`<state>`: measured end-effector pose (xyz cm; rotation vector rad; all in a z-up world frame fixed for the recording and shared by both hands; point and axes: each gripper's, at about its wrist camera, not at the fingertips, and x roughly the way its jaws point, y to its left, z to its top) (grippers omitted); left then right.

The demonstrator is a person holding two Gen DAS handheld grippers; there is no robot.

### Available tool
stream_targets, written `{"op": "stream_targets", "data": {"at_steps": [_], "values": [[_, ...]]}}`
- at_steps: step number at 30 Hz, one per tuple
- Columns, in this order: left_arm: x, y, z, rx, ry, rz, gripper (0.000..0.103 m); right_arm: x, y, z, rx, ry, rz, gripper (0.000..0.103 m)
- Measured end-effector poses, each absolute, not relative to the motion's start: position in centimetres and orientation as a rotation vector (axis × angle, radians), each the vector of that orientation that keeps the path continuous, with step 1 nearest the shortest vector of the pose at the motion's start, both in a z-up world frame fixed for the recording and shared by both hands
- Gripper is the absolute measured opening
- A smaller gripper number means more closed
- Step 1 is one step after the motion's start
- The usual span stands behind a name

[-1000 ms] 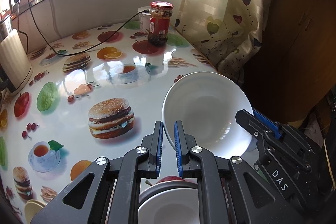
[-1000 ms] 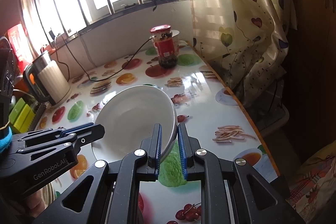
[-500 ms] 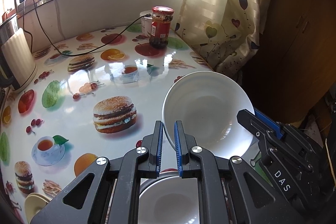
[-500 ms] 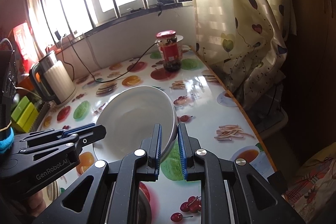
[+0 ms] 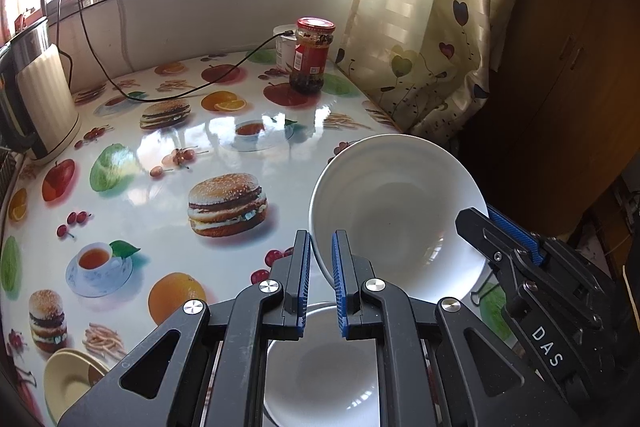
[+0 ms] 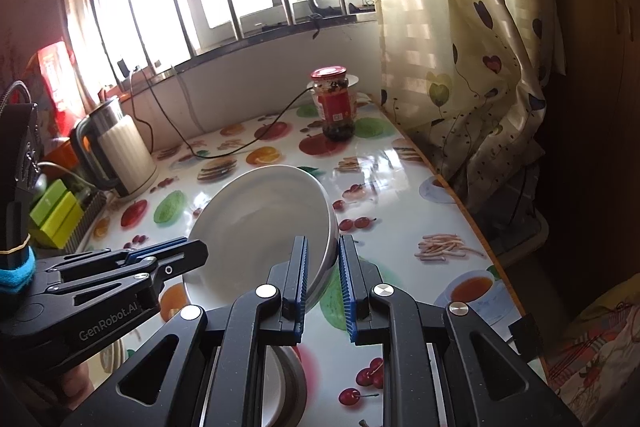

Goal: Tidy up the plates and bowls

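Now lifted a little higher than a second ago, the white bowl hangs centre-right over the table, left gripper and right gripper each pinching its rim, likely bound for the second bowl at the bottom edge.

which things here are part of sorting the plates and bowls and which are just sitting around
Part of the job:
white bowl, clamped by left gripper and right gripper
second bowl beneath
yellow plates

Just lying about:
jar
kettle
cable
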<state>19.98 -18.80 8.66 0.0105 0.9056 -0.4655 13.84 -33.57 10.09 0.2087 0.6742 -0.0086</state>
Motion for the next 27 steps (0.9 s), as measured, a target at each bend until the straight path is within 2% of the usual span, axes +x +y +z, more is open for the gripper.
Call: {"op": "stream_targets", "data": {"at_steps": [27], "values": [[15.0,-15.0,8.6,-0.055,0.887,-0.435,0.011,9.2,-30.7,9.7,0.203,0.678,0.045,0.016]]}}
